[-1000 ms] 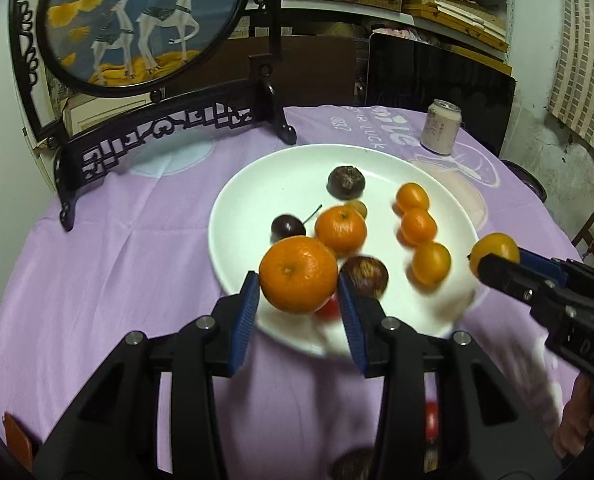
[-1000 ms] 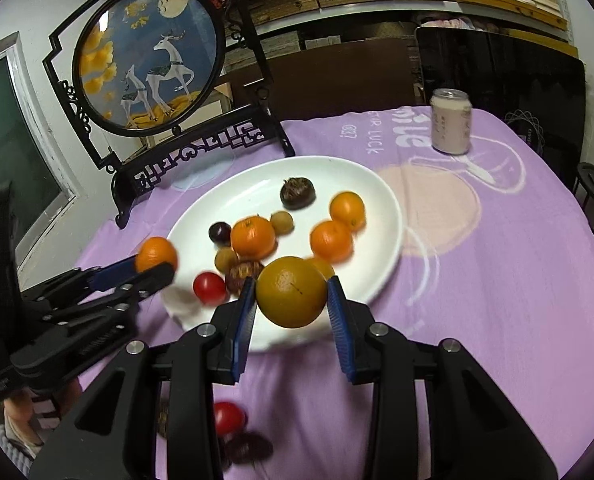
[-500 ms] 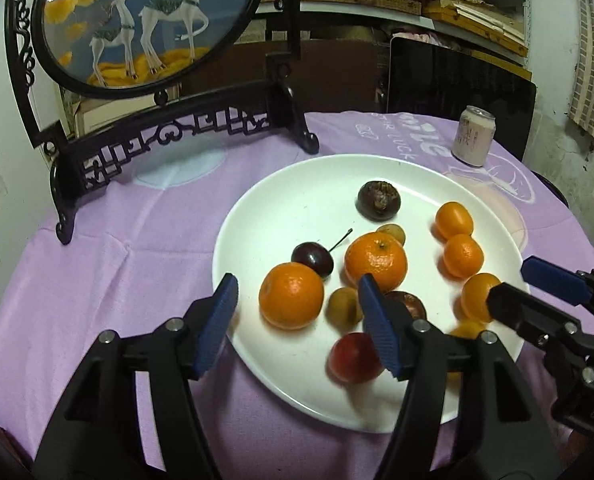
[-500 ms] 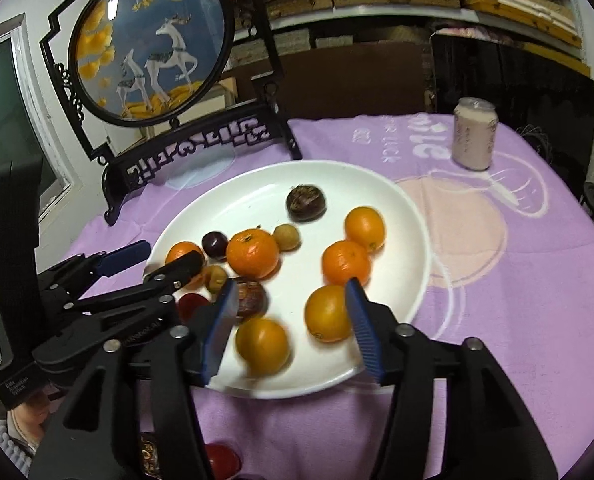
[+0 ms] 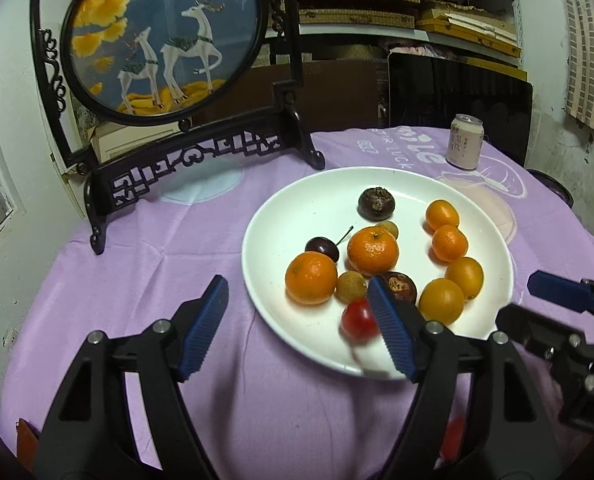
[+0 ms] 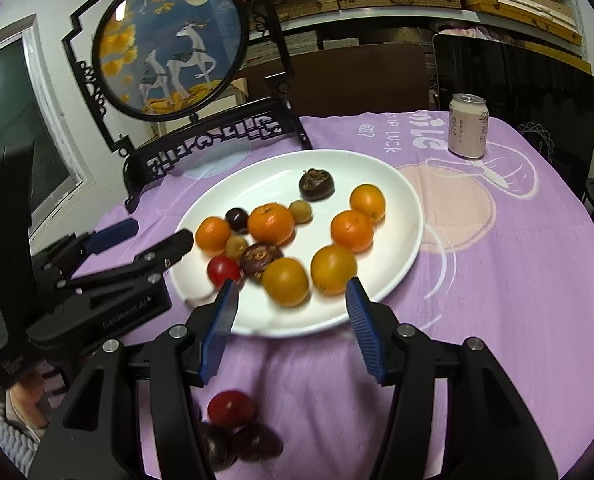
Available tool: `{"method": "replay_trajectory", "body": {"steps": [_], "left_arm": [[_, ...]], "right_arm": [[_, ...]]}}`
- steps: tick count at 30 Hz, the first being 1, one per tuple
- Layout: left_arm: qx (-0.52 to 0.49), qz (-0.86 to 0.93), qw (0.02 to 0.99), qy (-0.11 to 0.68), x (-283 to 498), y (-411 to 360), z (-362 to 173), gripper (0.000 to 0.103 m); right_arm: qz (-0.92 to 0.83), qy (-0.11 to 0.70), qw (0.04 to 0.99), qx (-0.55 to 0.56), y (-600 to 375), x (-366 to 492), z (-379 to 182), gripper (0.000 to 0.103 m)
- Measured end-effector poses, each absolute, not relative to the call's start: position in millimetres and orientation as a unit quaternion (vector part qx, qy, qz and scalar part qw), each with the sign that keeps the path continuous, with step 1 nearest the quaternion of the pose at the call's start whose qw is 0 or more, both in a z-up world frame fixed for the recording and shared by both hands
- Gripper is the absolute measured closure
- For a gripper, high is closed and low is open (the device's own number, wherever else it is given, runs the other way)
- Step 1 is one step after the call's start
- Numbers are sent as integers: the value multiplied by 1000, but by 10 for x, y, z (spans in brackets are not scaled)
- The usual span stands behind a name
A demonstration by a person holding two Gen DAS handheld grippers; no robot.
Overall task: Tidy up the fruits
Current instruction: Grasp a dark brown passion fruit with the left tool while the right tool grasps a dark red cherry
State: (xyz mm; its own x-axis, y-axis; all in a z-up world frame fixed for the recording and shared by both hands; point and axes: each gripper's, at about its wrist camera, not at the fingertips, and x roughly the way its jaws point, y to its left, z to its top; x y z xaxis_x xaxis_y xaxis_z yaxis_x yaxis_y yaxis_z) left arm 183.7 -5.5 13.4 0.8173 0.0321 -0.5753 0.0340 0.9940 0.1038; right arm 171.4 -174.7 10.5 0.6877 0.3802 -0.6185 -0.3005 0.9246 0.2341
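Note:
A white plate (image 5: 297,200) (image 6: 257,176) on the purple cloth holds several oranges, a cherry tomato (image 5: 359,318) (image 6: 223,270), a dark cherry (image 5: 322,249), longans and dark brown fruits. My left gripper (image 5: 295,280) hovers at the plate's near-left rim, its jaws opening with nothing between them; a large orange (image 5: 311,278) lies on the plate just beyond. My right gripper (image 6: 291,282) stands open over the near rim, with a yellow-orange fruit (image 6: 285,282) resting free on the plate ahead. Each gripper shows in the other's view: right gripper (image 5: 515,298), left gripper (image 6: 163,230).
A black-framed deer screen (image 5: 165,36) stands at the back left and a pale drink can (image 6: 468,126) at the back right. Off the plate, a loose red tomato (image 6: 231,408) and dark fruits (image 6: 241,444) lie on the cloth under my right gripper. A hand (image 6: 17,408) shows at lower left.
Both grippers have opened and let go of their oranges, which now lie on the plate. Both have drawn back toward the plate's near edge.

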Motion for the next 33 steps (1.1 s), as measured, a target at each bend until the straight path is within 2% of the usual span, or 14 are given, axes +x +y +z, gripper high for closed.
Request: {"method": "replay_trajectory", "body": {"steps": [8, 15, 28, 33], "left_arm": [[66, 1, 953, 295, 1648, -67, 158, 26], [74, 6, 952, 298, 1436, 26, 120, 15], [73, -34, 932, 352, 889, 190, -119, 15], [92, -69, 925, 362, 848, 33, -198, 15]], "right_arm": [[196, 354, 913, 52, -1749, 1484, 50, 47], [206, 365, 907, 36, -1743, 1264, -33, 47], [226, 392, 892, 16, -1727, 995, -177, 47], [194, 389, 899, 52, -1945, 1053, -152, 47]]}}
